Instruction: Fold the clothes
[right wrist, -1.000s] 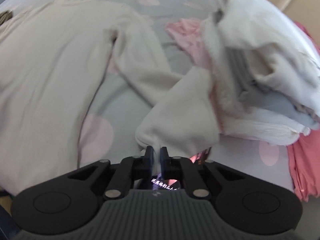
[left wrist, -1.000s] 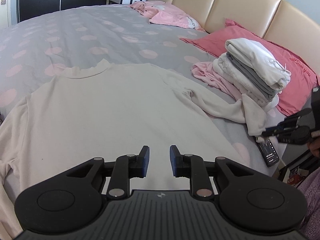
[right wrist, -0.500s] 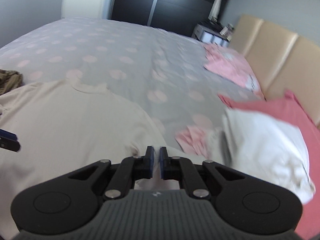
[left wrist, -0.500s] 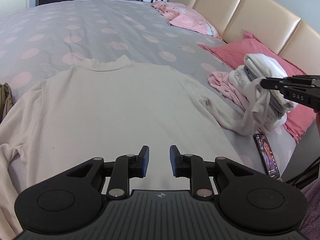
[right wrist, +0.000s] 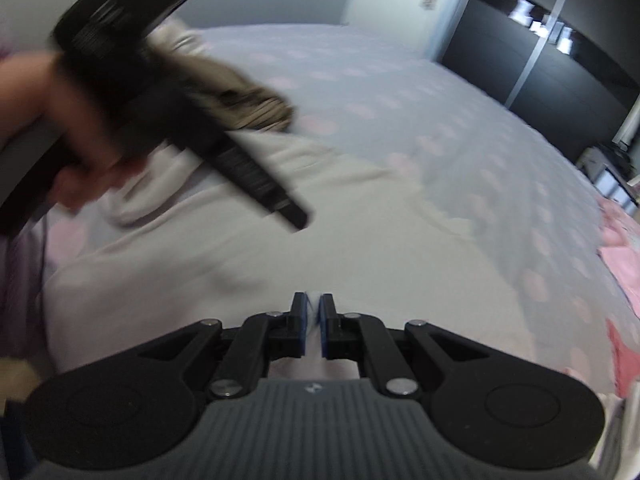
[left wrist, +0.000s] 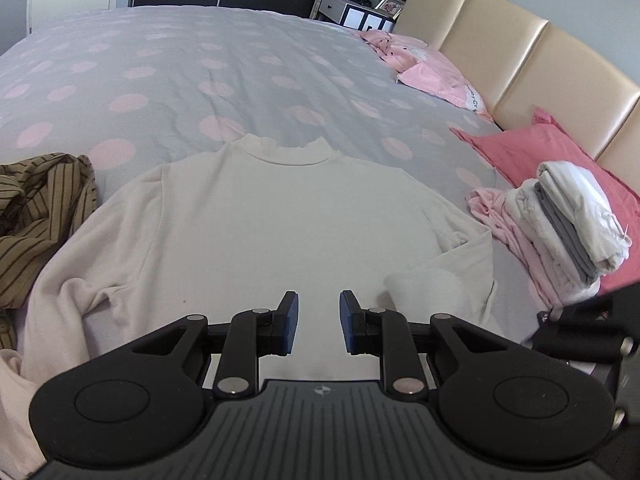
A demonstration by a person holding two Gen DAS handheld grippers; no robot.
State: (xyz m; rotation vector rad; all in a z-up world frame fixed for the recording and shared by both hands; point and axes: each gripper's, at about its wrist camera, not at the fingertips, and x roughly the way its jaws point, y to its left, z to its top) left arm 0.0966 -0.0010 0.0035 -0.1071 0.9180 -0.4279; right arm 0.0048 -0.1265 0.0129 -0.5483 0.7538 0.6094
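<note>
The cream sweater (left wrist: 280, 216) lies flat near the bed's (left wrist: 240, 64) foot edge. The right claw (right wrist: 313, 310) pinches its sleeve cuff; the left claw (left wrist: 316, 312) hangs part-open, empty. Dragging may bunch the body or slip the cuff free.

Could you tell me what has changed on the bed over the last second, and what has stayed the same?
The right gripper, shut on the cream top's right sleeve throughout, has carried its cuff from beside the folded stack inward onto the top's body, so the sleeve now lies doubled back. The left gripper still hovers open and empty over the hem. The stack, the pink pillow and the striped garment have not moved.
</note>
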